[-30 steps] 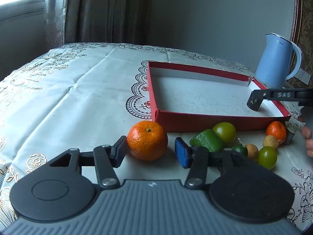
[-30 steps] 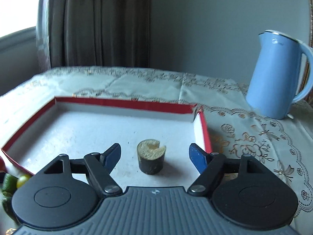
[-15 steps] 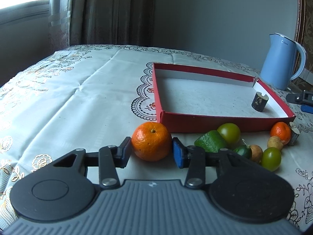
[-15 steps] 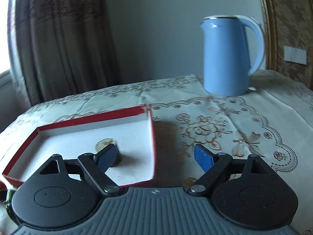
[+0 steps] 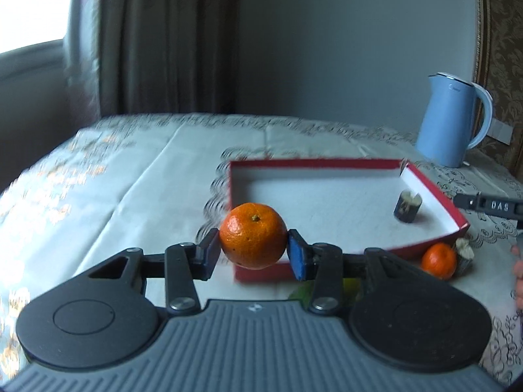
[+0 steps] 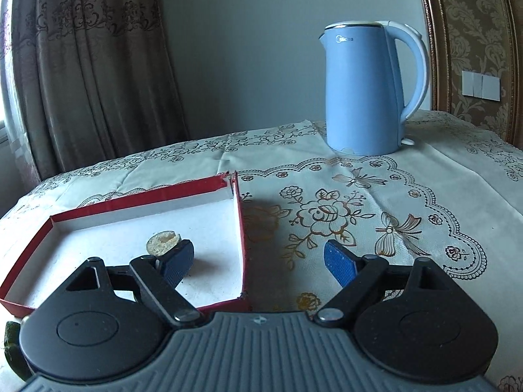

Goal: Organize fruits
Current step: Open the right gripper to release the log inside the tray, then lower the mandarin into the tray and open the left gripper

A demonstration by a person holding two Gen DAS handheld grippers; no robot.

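My left gripper (image 5: 253, 251) is shut on a large orange (image 5: 253, 236) and holds it raised in front of the near left corner of the red tray (image 5: 451, 202). A dark cut stub with a pale top (image 5: 407, 208) stands in the tray near its right wall; it also shows in the right wrist view (image 6: 162, 242), partly behind my left finger. A small mandarin (image 5: 438, 260) lies outside the tray's near right corner. My right gripper (image 6: 258, 258) is open and empty above the tray's right wall (image 6: 240, 228); its finger (image 5: 487, 205) shows in the left wrist view.
A blue electric kettle (image 6: 369, 88) stands at the back right on the embroidered tablecloth (image 6: 392, 202). A green fruit (image 5: 304, 292) peeks out under my left gripper. A pale-topped stub (image 5: 464, 254) sits beside the mandarin. Curtains hang behind the table.
My left gripper closed on the orange and lifted it off the cloth. My right gripper let go of the stub in the tray, drew back and swung right.
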